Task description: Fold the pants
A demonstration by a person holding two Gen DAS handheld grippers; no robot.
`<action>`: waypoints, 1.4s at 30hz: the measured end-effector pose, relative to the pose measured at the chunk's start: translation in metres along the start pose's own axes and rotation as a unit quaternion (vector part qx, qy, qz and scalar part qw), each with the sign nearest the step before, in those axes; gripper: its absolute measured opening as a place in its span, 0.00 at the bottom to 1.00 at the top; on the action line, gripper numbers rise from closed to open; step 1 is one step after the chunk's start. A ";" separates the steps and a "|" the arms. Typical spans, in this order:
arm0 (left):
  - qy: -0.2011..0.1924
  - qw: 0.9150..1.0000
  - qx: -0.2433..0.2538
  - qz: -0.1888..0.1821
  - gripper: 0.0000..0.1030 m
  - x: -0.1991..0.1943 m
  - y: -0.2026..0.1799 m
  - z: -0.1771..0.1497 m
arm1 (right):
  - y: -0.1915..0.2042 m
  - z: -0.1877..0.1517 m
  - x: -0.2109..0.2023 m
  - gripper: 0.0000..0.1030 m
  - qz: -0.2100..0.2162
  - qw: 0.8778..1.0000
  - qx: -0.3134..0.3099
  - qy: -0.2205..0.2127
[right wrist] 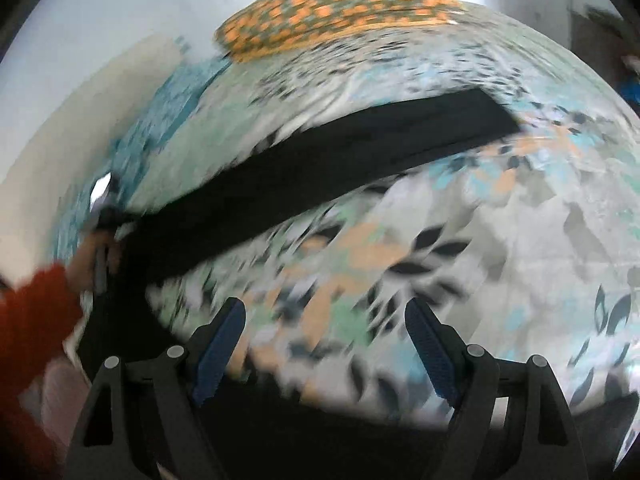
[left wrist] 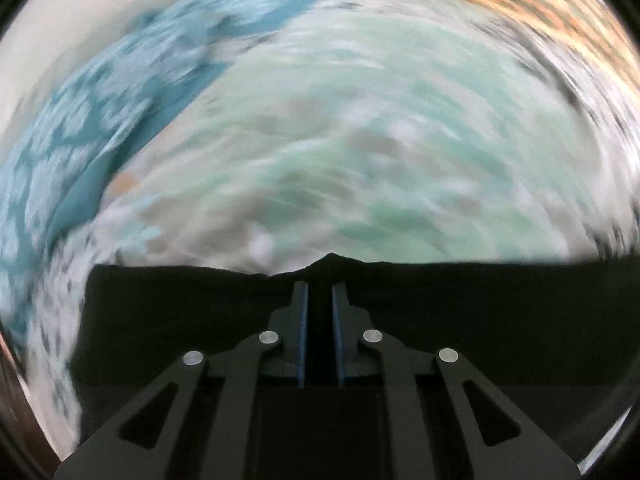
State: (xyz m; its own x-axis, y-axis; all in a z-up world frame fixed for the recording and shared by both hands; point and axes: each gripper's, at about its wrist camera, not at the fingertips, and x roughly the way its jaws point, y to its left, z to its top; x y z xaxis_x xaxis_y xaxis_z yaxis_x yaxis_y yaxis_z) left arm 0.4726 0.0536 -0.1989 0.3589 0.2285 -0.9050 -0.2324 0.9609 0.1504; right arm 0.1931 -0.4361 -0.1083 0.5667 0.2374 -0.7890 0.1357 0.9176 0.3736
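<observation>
Pants (right wrist: pixel 328 168) of plain black cloth lie stretched in a long band across the floral bedsheet (right wrist: pixel 460 248) on the bed, one end running up toward the orange patterned pillow (right wrist: pixel 340 4) and the other coming down to the left edge of the right wrist view. In the left wrist view the same black cloth (left wrist: pixel 180 312) fills the lower half of the picture, its upper edge puckered into a small peak right at the fingertips.

Your left gripper (left wrist: pixel 320 292) is clenched on that edge of the black pants, the two blue pads nearly together with dark cloth in the narrow gap. Your right gripper (right wrist: pixel 324 316) is spread wide and grasping nothing; only the printed sheet shows between its fingers, and the pants lie beside it to the left.

My reading is that you are taking hold of one end before folding. Bring the right gripper over to the same edge, set well apart from the left, and pinch all the layers, not just the top one. Avoid catching the sheet beneath. Once both hold, lift evenly so the band stays flat and the edge straight.
</observation>
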 end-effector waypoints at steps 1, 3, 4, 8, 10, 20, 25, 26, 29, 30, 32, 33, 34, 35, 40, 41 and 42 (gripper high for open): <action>0.014 1.000 -0.006 -0.017 0.13 0.004 0.002 0.000 | -0.018 0.013 0.007 0.80 -0.016 1.000 0.012 -0.008; 0.021 0.999 0.013 -0.029 0.20 0.000 -0.001 -0.003 | -0.060 0.041 0.026 0.80 -0.045 0.998 0.046 -0.018; 0.018 0.999 0.025 -0.034 0.29 -0.005 -0.001 -0.005 | -0.085 0.057 0.039 0.80 -0.047 0.996 0.069 -0.023; -0.021 0.998 0.023 -0.060 0.70 -0.050 0.028 -0.024 | -0.152 0.104 0.068 0.79 -0.039 0.983 0.169 -0.052; -0.034 0.997 0.004 -0.068 0.77 -0.069 0.052 -0.035 | -0.172 0.128 0.086 0.76 -0.015 0.977 0.204 -0.060; -0.013 0.998 -0.069 -0.001 0.80 -0.090 0.185 -0.094 | -0.145 0.179 0.134 0.18 -0.216 0.975 0.055 0.008; -0.013 1.000 -0.017 -0.017 0.82 -0.074 0.163 -0.108 | -0.144 0.172 0.109 0.69 -0.232 0.969 0.078 -0.018; -0.020 1.000 -0.003 -0.021 0.82 -0.071 0.156 -0.108 | -0.143 0.168 0.096 0.73 -0.226 0.970 0.082 -0.034; -0.016 0.999 0.045 0.019 0.85 -0.048 0.126 -0.110 | -0.119 0.152 0.057 0.75 -0.184 0.978 0.074 -0.067; -0.003 0.999 0.039 0.037 0.87 -0.033 0.125 -0.109 | -0.105 0.142 0.043 0.75 -0.168 0.981 0.062 -0.071; -0.002 0.999 -0.007 0.041 0.99 -0.018 0.138 -0.105 | -0.077 0.120 0.022 0.78 -0.143 0.986 0.037 -0.072; -0.002 0.998 -0.038 0.046 0.99 -0.017 0.149 -0.104 | -0.062 0.106 0.012 0.82 -0.131 0.989 0.023 -0.072; 0.008 0.997 -0.071 0.039 0.99 -0.016 0.162 -0.104 | -0.043 0.084 -0.003 0.84 -0.113 0.991 0.004 -0.070; 0.016 0.994 -0.101 0.026 0.99 -0.016 0.173 -0.104 | -0.030 0.067 -0.010 0.87 -0.104 0.992 -0.007 -0.069; 0.007 0.987 -0.162 0.010 0.97 -0.047 0.217 -0.118 | 0.038 -0.044 -0.036 0.91 -0.072 0.995 -0.058 -0.040; -0.005 0.988 -0.154 -0.003 0.97 -0.057 0.215 -0.121 | 0.050 -0.068 -0.035 0.91 -0.065 0.996 -0.057 -0.025; -0.015 0.989 -0.146 -0.018 0.97 -0.066 0.210 -0.124 | 0.057 -0.085 -0.033 0.91 -0.059 0.997 -0.053 -0.015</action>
State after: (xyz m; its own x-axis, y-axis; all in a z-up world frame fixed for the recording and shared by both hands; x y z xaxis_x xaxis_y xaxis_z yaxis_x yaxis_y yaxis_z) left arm 0.2882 0.2207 -0.1568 0.3978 0.2044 -0.8944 -0.4689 0.8832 -0.0067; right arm 0.1136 -0.3642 -0.1025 0.5761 0.1184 -0.8087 0.1164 0.9675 0.2245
